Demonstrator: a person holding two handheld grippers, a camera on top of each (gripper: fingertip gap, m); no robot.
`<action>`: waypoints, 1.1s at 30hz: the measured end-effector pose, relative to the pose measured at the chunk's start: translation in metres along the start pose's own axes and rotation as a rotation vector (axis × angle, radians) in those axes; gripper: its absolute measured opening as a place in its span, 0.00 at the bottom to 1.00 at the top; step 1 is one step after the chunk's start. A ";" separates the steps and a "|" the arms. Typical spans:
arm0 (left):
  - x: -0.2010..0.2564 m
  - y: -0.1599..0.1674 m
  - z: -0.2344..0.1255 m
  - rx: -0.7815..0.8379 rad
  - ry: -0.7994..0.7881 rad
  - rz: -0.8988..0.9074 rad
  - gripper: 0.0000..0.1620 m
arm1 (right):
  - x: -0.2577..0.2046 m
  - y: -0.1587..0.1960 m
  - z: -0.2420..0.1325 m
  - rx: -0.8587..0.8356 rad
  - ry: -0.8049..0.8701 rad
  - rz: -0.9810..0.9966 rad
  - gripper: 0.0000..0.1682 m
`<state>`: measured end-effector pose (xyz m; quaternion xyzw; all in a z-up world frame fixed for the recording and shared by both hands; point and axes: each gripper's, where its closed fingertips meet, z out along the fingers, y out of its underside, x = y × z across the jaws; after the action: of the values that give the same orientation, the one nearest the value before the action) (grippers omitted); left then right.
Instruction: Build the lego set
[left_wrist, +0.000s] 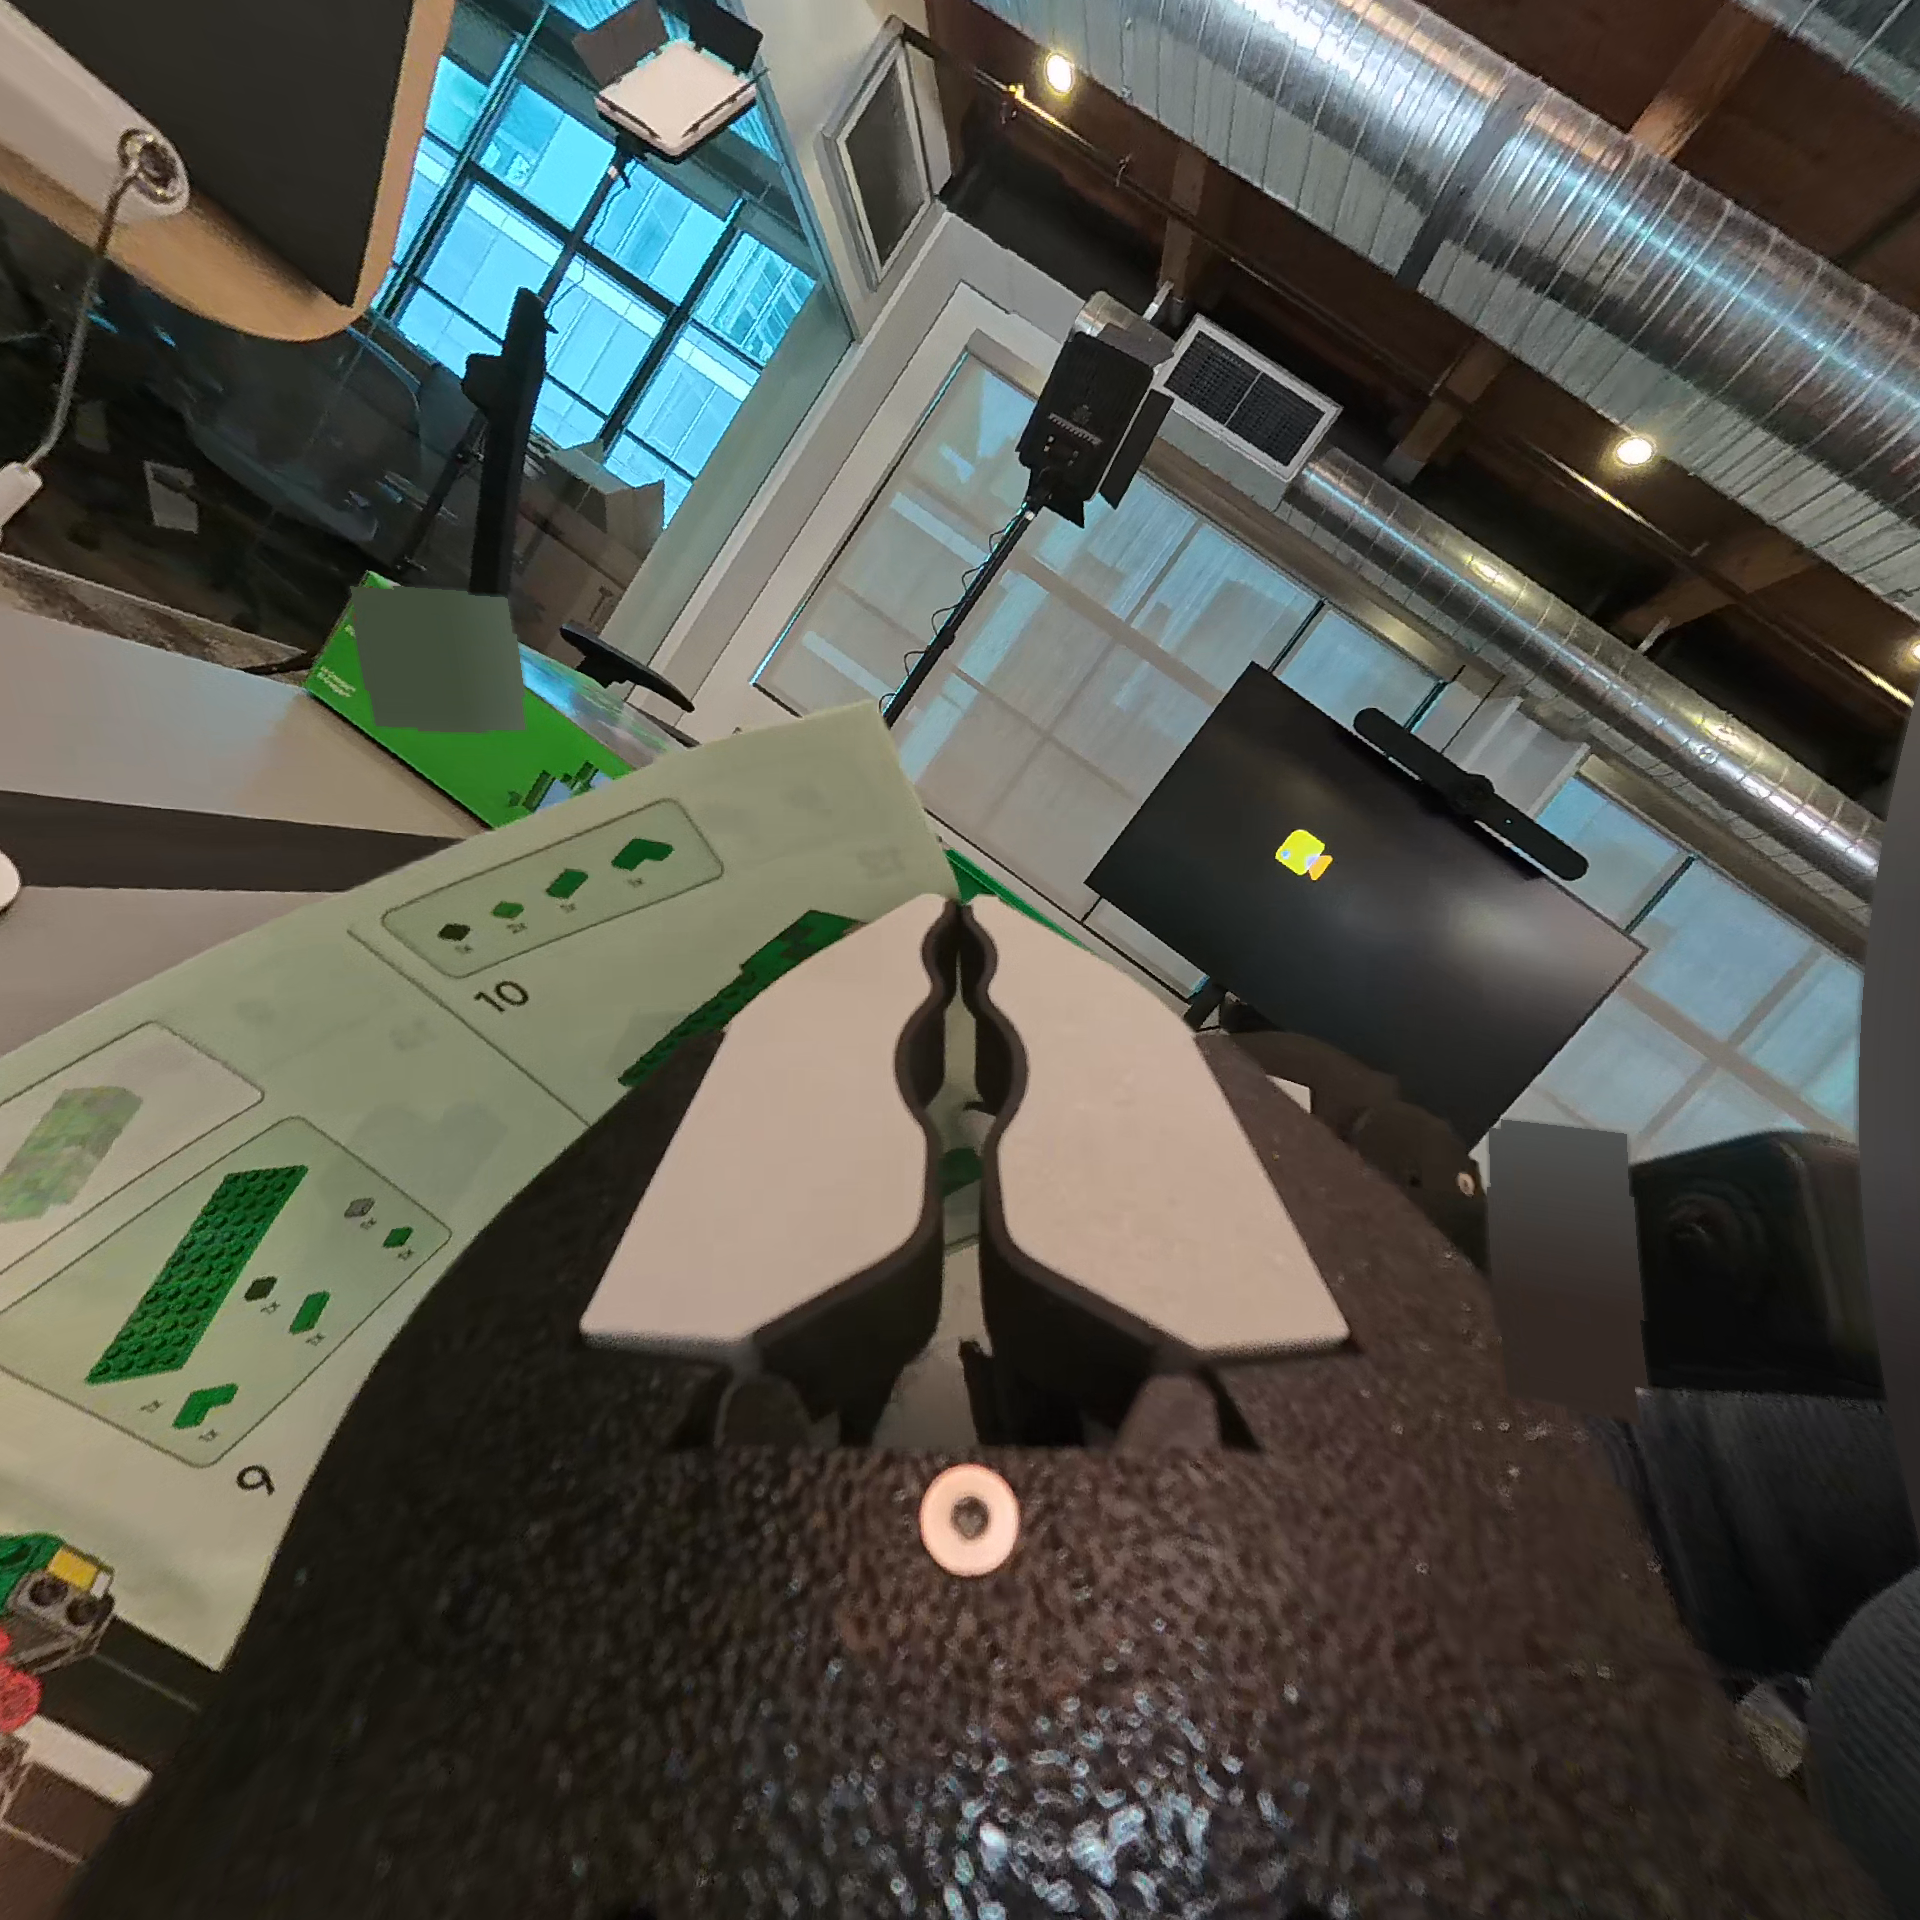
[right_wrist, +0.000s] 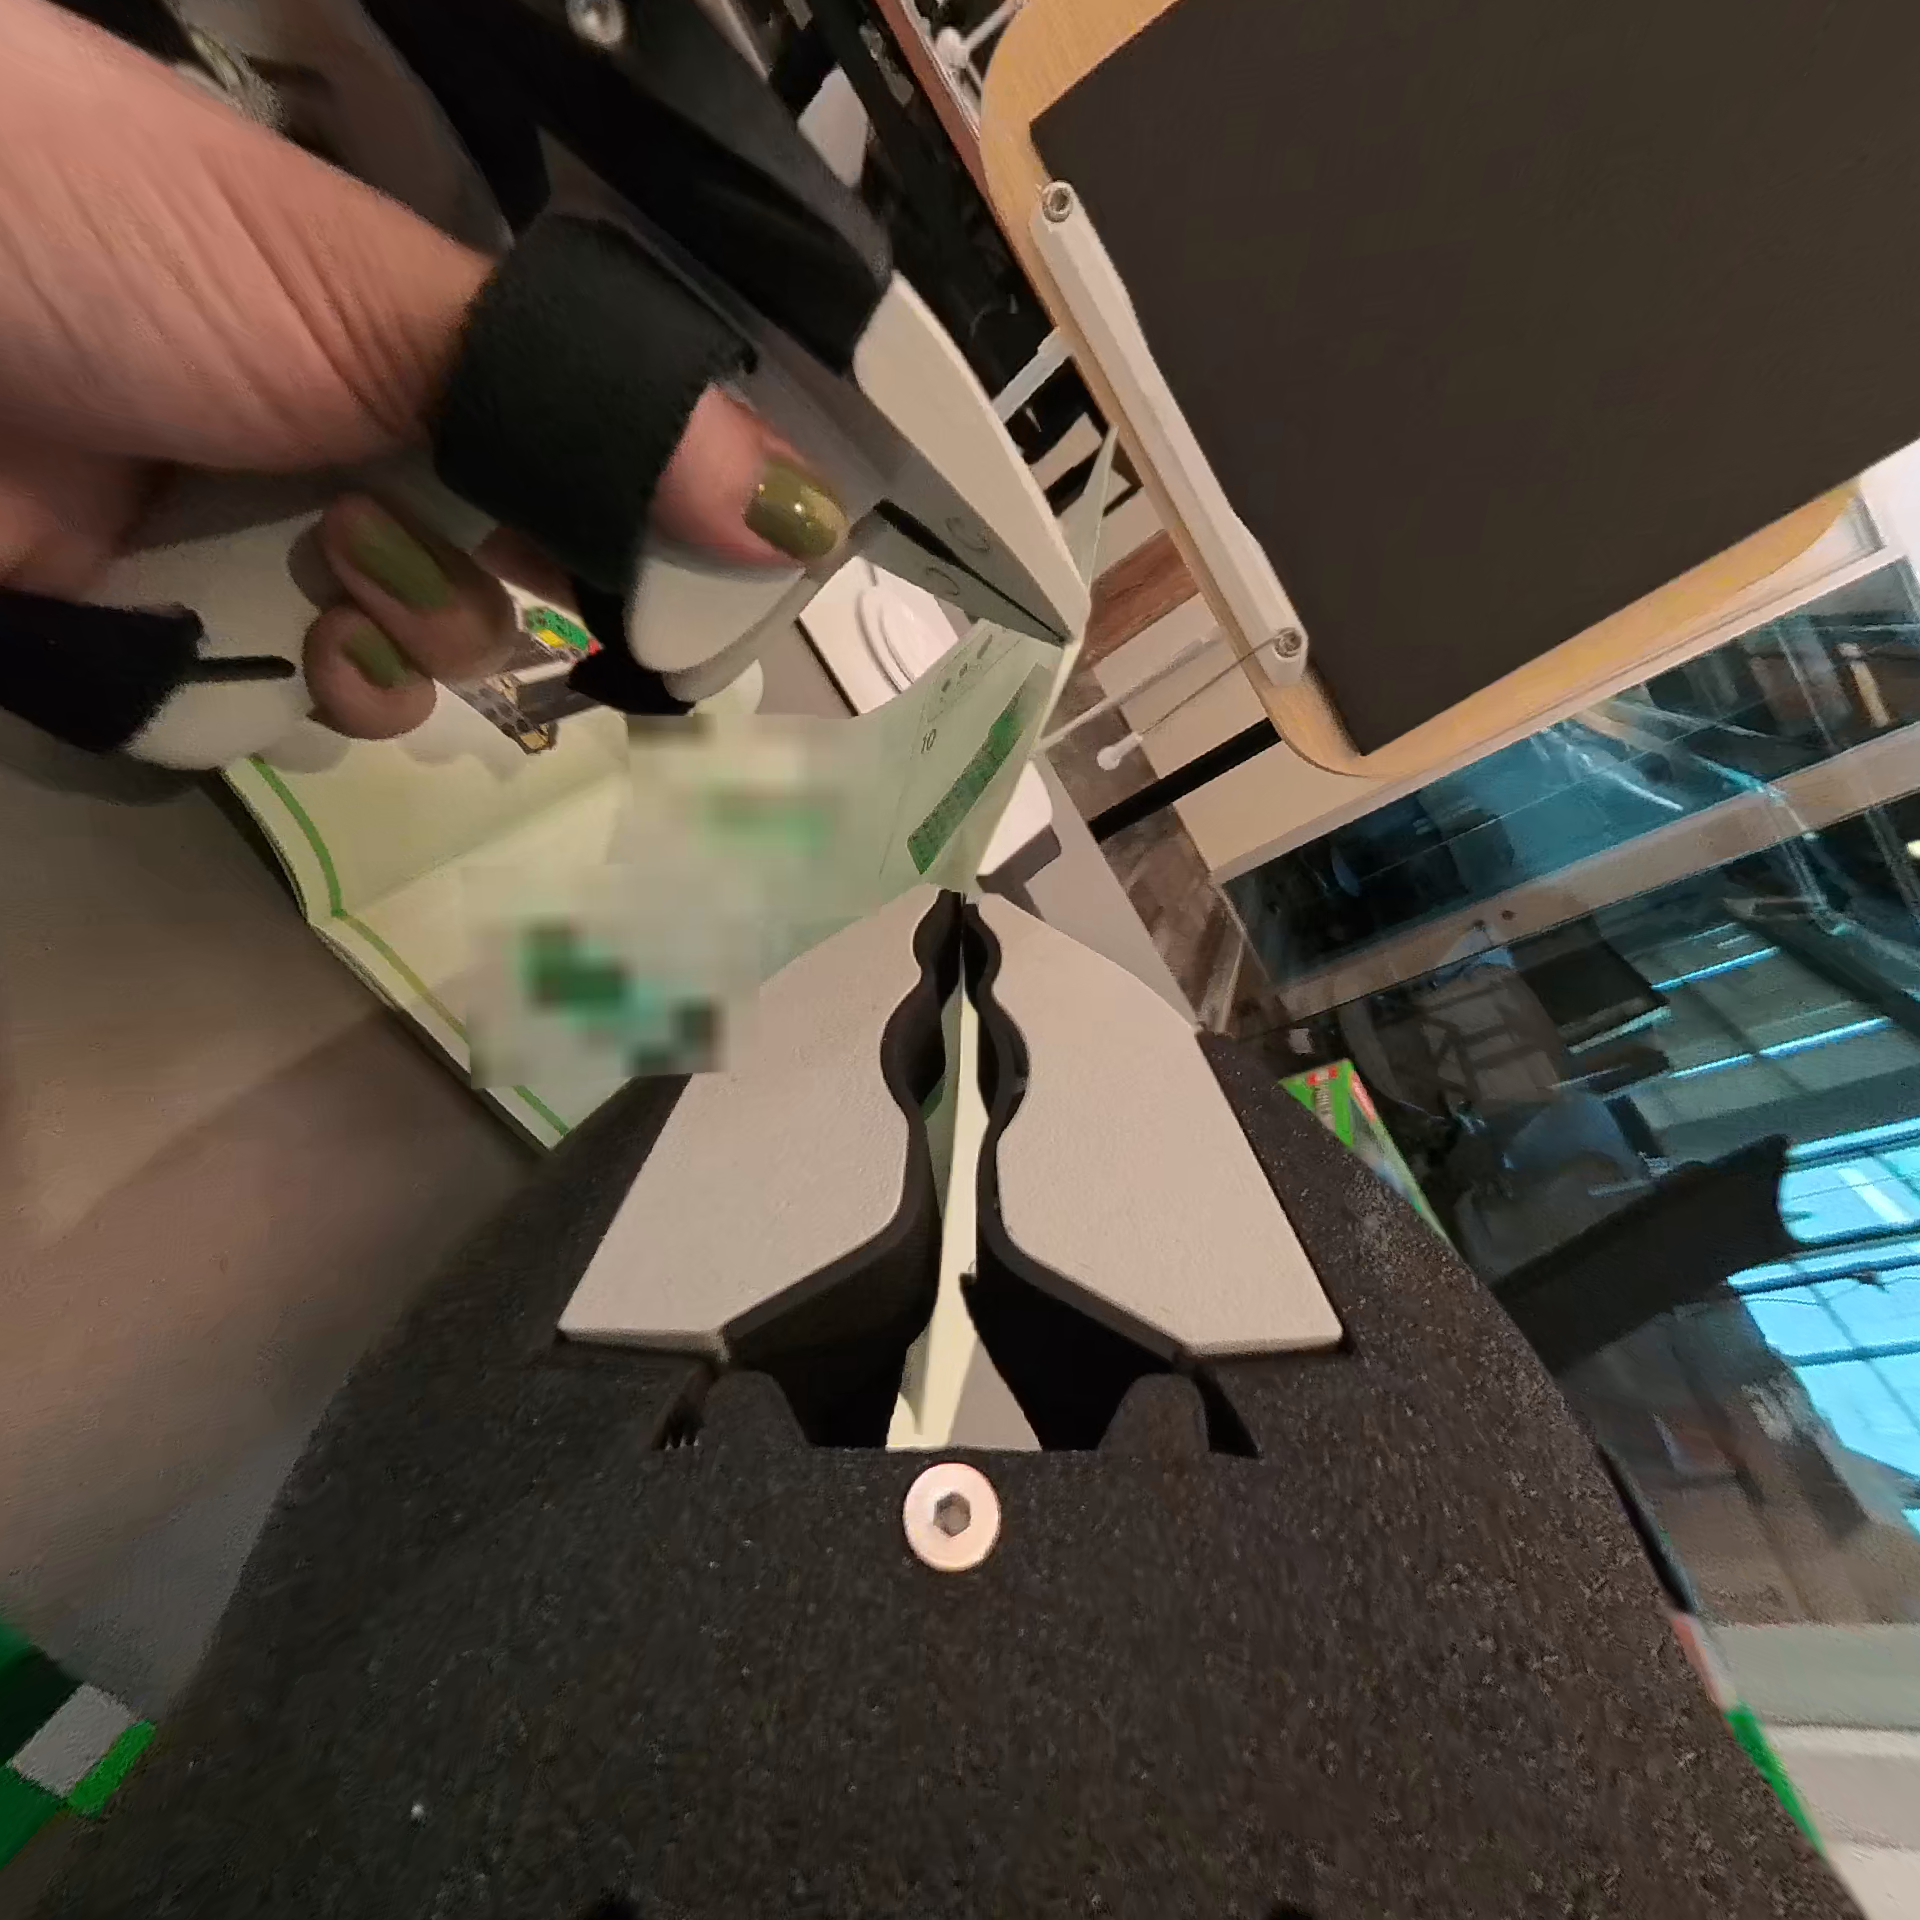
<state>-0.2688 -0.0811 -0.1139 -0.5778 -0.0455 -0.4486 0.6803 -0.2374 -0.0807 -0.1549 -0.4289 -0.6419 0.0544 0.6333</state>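
The light green instruction booklet (left_wrist: 416, 1039) lies open, and one page (right_wrist: 935, 790) is lifted off it. My left gripper (left_wrist: 958, 914) is shut, with the page's edge showing in the slit between its fingers. The right wrist view shows this gripper (right_wrist: 1049, 623) from the side, held by a hand (right_wrist: 208, 312), its white fingertips pinching the page's upper corner. My right gripper (right_wrist: 958, 914) is shut on the same page's lower edge, and a thin strip of paper runs down between its pads.
A green set box (left_wrist: 488, 748) lies on the grey table (left_wrist: 156, 727) behind the booklet. A partly built model (left_wrist: 52, 1600) sits at the lower left. A dark screen on a stand (left_wrist: 1351, 935) is far off. A wood-edged dark panel (right_wrist: 1455, 312) stands close on the right.
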 end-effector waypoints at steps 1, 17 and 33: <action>0.001 0.000 0.000 -0.002 0.002 0.015 0.00 | 0.000 0.000 -0.001 0.011 -0.013 0.033 0.01; -0.006 0.033 0.016 -0.220 0.047 0.066 0.00 | 0.000 0.012 -0.031 0.279 -1.108 1.028 0.28; -0.001 0.034 0.017 -0.192 0.148 0.019 0.00 | 0.010 -0.004 -0.011 0.347 -1.058 0.969 0.20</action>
<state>-0.2392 -0.0688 -0.1349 -0.6061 0.0537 -0.4857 0.6276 -0.2285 -0.0818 -0.1426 -0.4743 -0.5821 0.6286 0.2026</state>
